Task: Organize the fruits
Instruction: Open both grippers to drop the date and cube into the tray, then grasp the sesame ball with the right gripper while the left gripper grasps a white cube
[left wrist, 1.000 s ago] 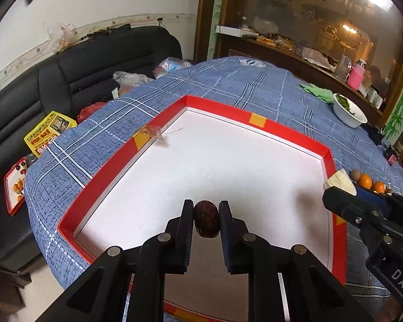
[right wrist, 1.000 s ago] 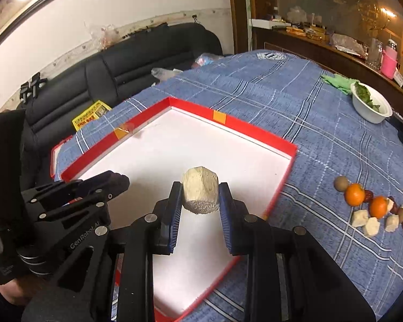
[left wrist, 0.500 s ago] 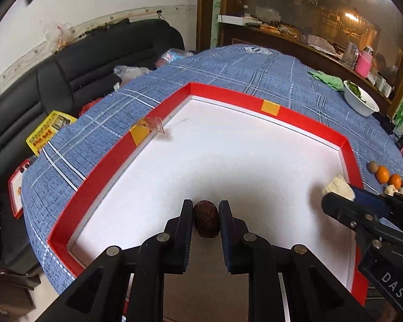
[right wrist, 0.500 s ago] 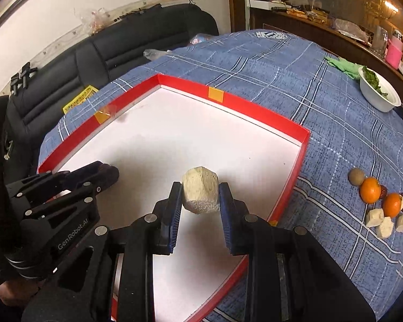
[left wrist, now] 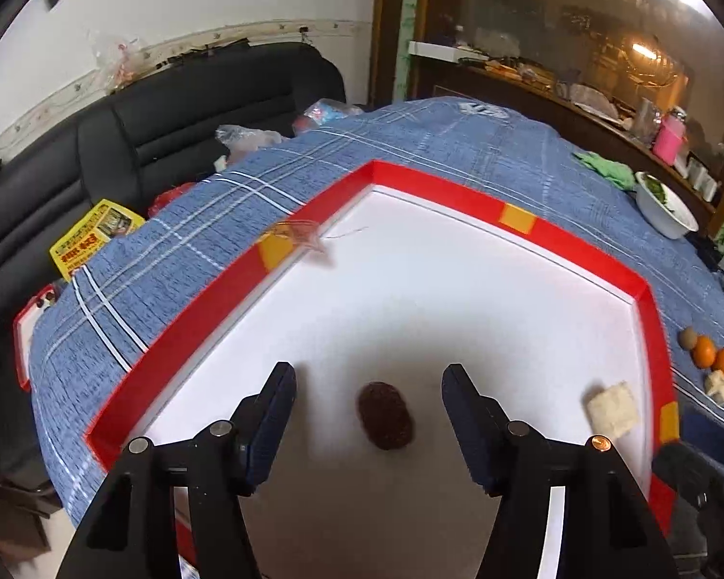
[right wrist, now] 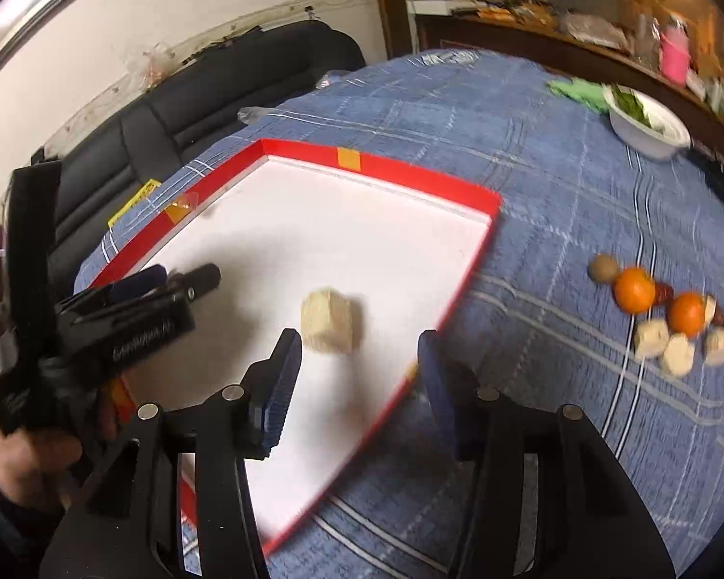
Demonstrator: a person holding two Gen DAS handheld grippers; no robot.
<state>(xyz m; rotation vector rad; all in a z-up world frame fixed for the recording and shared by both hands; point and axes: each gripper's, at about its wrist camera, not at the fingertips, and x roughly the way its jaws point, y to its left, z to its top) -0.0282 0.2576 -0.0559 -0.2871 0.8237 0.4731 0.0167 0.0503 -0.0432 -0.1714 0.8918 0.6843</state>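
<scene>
Though blurred on right wrist, dark fruit only via left.

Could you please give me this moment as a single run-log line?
left gripper: open, dark fruit in tray | right gripper: open, pale chunk in tray

A table under a blue plaid cloth carries a red-rimmed tray, loose fruit and a white bowl.

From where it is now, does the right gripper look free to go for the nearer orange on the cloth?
Probably yes. The right gripper is open and empty, and bare tablecloth lies between it and the nearer orange; a brown fruit touching it may crowd the grip.
</scene>
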